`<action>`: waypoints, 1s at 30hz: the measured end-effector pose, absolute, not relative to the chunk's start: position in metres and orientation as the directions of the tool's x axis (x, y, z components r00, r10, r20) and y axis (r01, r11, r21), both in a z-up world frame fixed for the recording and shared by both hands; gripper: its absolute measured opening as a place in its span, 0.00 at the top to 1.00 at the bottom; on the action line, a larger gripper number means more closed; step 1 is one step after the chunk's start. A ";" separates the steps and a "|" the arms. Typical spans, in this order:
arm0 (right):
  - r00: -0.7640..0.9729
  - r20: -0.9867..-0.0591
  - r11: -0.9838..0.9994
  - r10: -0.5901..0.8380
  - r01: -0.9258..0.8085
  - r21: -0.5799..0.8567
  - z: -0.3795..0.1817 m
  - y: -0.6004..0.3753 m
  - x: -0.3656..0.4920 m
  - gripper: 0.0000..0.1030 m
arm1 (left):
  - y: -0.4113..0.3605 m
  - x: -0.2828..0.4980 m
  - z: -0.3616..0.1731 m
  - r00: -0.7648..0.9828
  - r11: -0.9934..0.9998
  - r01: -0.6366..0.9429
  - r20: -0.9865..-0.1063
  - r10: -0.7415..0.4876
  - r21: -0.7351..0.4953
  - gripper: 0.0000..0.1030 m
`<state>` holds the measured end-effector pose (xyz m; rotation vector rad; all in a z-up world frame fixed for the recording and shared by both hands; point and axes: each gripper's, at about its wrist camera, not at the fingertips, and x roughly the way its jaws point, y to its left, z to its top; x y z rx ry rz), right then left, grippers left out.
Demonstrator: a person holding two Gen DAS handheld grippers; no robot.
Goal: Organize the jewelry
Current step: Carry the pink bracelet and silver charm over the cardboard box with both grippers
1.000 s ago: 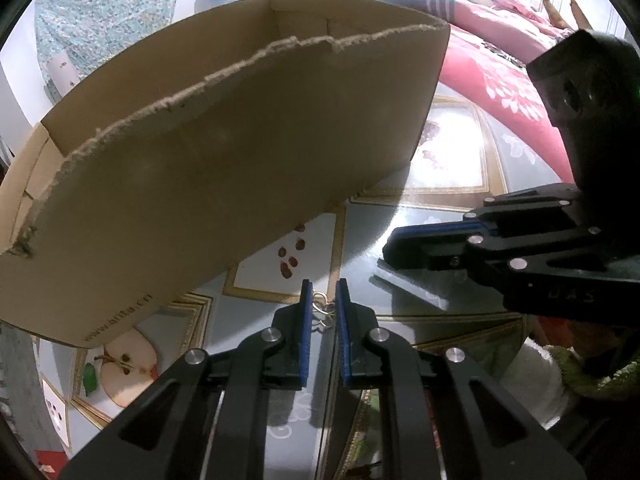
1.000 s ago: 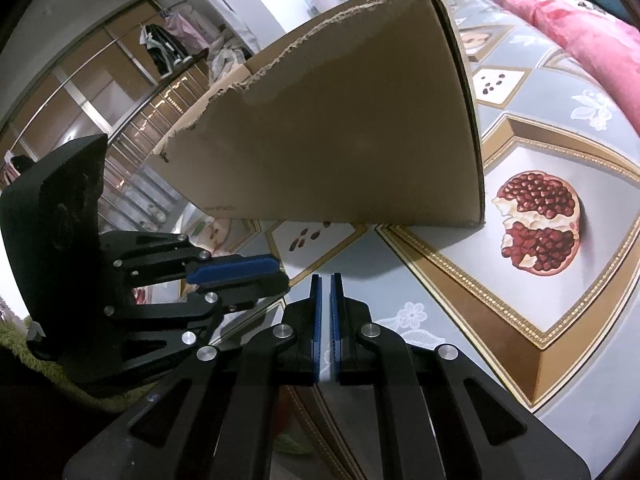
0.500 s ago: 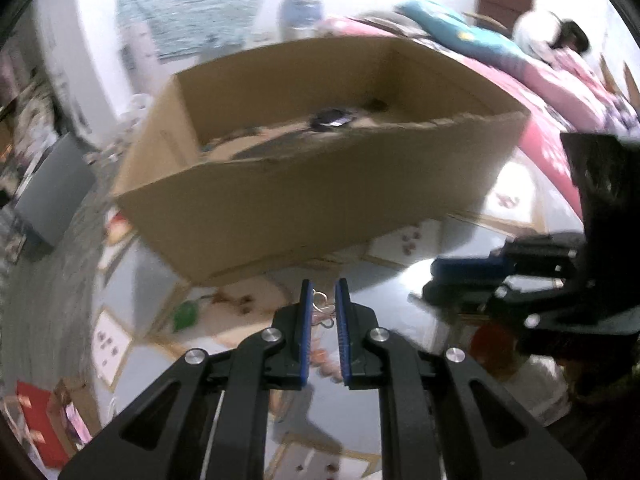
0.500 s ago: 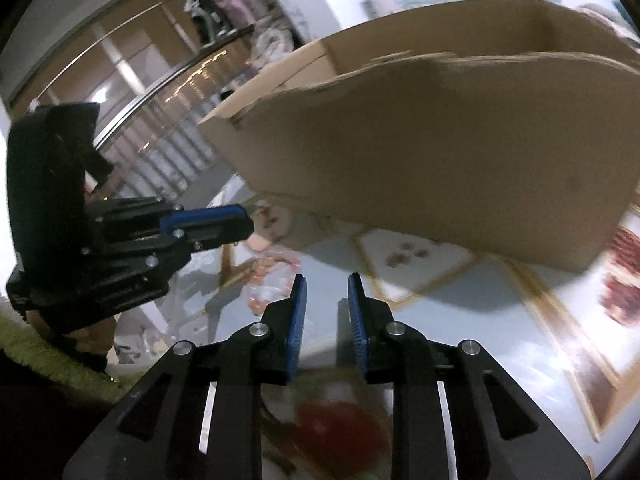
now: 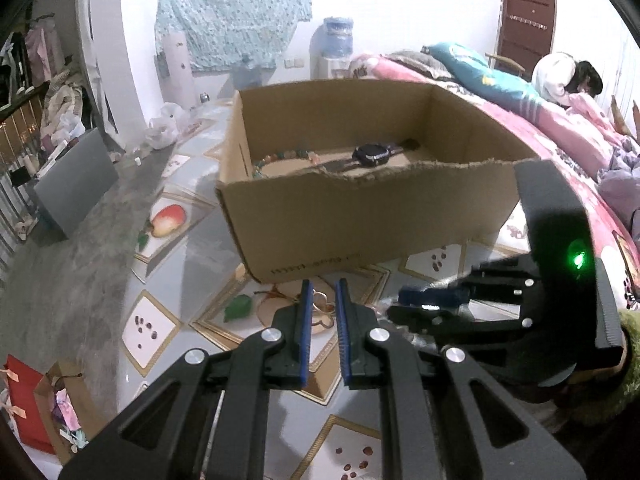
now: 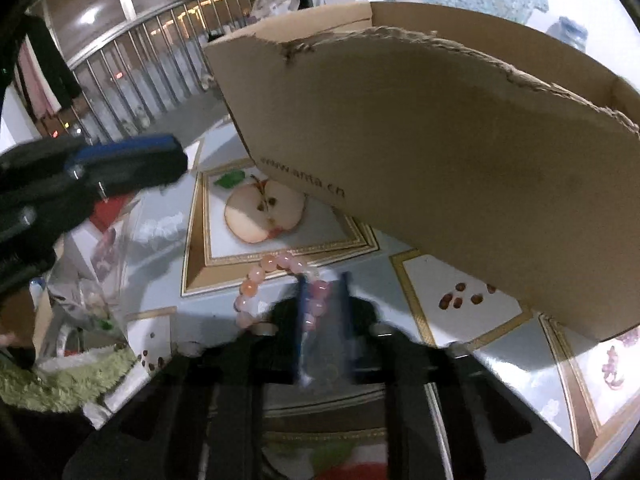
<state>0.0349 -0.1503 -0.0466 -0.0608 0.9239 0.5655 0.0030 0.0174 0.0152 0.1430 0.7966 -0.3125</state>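
My left gripper (image 5: 322, 296) is shut on a small looped metal trinket (image 5: 320, 301), held above the tiled table in front of the cardboard box (image 5: 360, 216). Inside the box lie a dark watch (image 5: 374, 155) and a multicoloured bead bracelet (image 5: 280, 159). In the right wrist view a pink bead bracelet (image 6: 256, 280) lies on the table by the box (image 6: 460, 168). My right gripper (image 6: 323, 312), blurred, is closing its jaws on the bracelet's near strand. Each gripper shows in the other's view: the right gripper (image 5: 432, 304) and the left gripper (image 6: 128, 160).
The table (image 5: 192, 256) carries fruit-picture tiles. A clear plastic bag (image 6: 96, 280) lies at the left of the right view. A bed with pink covers (image 5: 560, 128) and a person on it are at the right; a railing (image 6: 132, 76) stands behind.
Both views have swung, and the left one has risen until the box's inside shows. The right jaws opened, then came down around the pink bracelet. The left grip is unchanged.
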 end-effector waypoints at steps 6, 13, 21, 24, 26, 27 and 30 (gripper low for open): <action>0.496 -0.748 0.860 0.441 -0.473 0.193 -0.026 -0.160 0.025 0.93 | 0.020 -0.002 0.034 0.697 0.937 0.350 -0.672 -0.250 0.014 0.90; 0.608 -0.682 0.864 0.406 -0.498 0.070 0.036 -0.170 0.007 0.93 | 0.022 0.006 0.074 0.761 0.921 0.387 -0.580 -0.292 0.044 0.90; 0.710 -0.570 0.877 0.413 -0.478 0.040 0.126 -0.217 0.032 0.93 | 0.004 0.042 0.106 0.729 0.865 0.502 -0.536 -0.426 -0.005 0.90; 0.707 -0.578 0.887 0.407 -0.458 0.064 0.132 -0.234 0.062 0.93 | -0.010 0.072 0.101 0.654 0.834 0.548 -0.585 -0.480 -0.071 0.90; 0.667 -0.617 0.886 0.418 -0.448 0.116 0.125 -0.244 0.089 0.93 | -0.021 0.096 0.090 0.583 0.811 0.570 -0.630 -0.513 -0.133 0.90; 0.644 -0.637 0.885 0.423 -0.446 0.137 0.120 -0.247 0.100 0.93 | -0.026 0.105 0.086 0.551 0.805 0.573 -0.654 -0.518 -0.155 0.90; 0.593 -0.704 0.893 0.391 -0.430 0.134 0.099 -0.250 0.132 0.93 | -0.038 0.133 0.067 0.450 0.792 0.565 -0.717 -0.532 -0.234 0.90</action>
